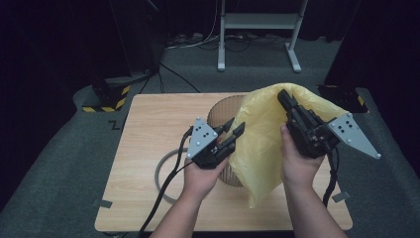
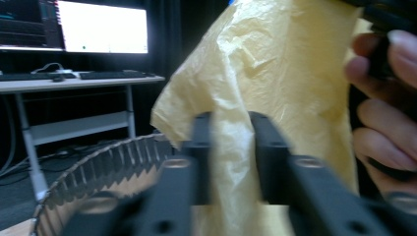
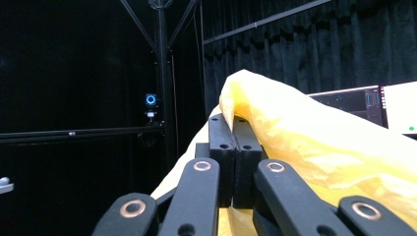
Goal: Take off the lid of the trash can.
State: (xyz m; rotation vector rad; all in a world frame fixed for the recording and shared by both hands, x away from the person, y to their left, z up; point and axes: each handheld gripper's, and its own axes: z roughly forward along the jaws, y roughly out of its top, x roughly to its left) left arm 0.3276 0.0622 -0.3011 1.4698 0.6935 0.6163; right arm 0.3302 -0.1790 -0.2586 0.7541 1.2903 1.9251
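Note:
A thin yellow plastic bag (image 1: pixel 265 134) hangs over the right side of a brown ribbed bin (image 1: pixel 222 115) on the wooden table (image 1: pixel 148 148). My right gripper (image 1: pixel 283 96) is raised at the bag's top, shut on a fold of the bag (image 3: pixel 295 142), with its jaws (image 3: pixel 231 142) pressed together. My left gripper (image 1: pixel 235 127) is open just left of the bag, over the bin. In the left gripper view, the bag's edge (image 2: pixel 231 142) hangs between its spread jaws, and the bin's rim (image 2: pixel 103 162) curves below.
A grey ring (image 1: pixel 166 171) lies on the table left of the bin, under the left gripper's cable. Beyond the table stand a white desk frame (image 1: pixel 257 34) and a black-and-yellow striped base (image 1: pixel 106 96). A monitor (image 2: pixel 98 27) glows on a desk.

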